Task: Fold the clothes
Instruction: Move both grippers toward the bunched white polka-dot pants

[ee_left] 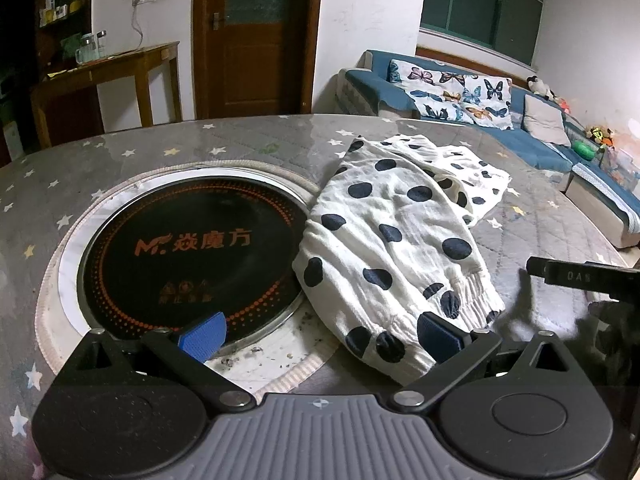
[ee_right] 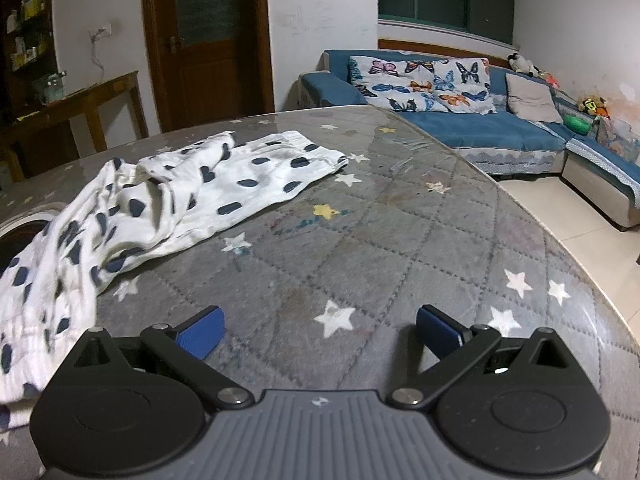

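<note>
Fingers (ee_left: pixel 202 336) of both grippers apart, spotted garment (ee_left: pixel 392 240) perhaps rumpled, star-quilted table (ee_right: pixel 400 220), blue sofa (ee_right: pixel 500 136) behind

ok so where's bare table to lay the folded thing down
Free: the grey star-print quilted table cover right of the white navy-dotted garment, out to the table's curved edge, ahead of the open right gripper. Also the far strip behind the garment. Crowded: the black round inset cooktop, its right rim under the garment, by the open left gripper.
</note>
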Demonstrator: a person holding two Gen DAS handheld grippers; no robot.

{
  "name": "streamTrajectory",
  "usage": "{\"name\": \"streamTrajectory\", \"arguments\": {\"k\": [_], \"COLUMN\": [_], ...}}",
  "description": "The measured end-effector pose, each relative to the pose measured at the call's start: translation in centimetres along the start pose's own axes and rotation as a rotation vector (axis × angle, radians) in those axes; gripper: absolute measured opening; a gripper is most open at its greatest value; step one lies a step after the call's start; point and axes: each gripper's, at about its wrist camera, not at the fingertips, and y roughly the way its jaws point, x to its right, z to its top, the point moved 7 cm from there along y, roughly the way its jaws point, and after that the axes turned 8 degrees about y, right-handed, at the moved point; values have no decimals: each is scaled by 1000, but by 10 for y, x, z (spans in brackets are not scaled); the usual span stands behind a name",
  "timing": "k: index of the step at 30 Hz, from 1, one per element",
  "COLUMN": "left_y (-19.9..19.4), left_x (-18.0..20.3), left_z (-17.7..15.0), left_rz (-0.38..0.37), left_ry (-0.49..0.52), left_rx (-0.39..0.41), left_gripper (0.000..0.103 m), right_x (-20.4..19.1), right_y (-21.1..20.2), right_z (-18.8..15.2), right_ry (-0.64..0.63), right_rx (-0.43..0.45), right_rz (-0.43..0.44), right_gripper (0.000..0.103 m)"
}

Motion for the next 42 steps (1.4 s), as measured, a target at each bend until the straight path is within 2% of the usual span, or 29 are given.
{"name": "streamTrajectory", "arguments": {"k": [11, 16, 42], "left_y": [-5, -10, -22], "left_x": [15, 11, 26], "left_z": [-4, -2, -2], "left_rz": [8, -16, -64], "left_ry": [4, 13, 58], "left_rx": [1, 2, 25], "left_gripper": [103, 103, 103], "right_x": [-21, -24, -41], "right_y": [-23, -37, -96], "right_z": [-15, -22, -30], "right_ry": [-19, -25, 32], "right_rx": [44, 64, 132], "right_rz": [44, 49, 200], "right_gripper": [103, 103, 103]}}
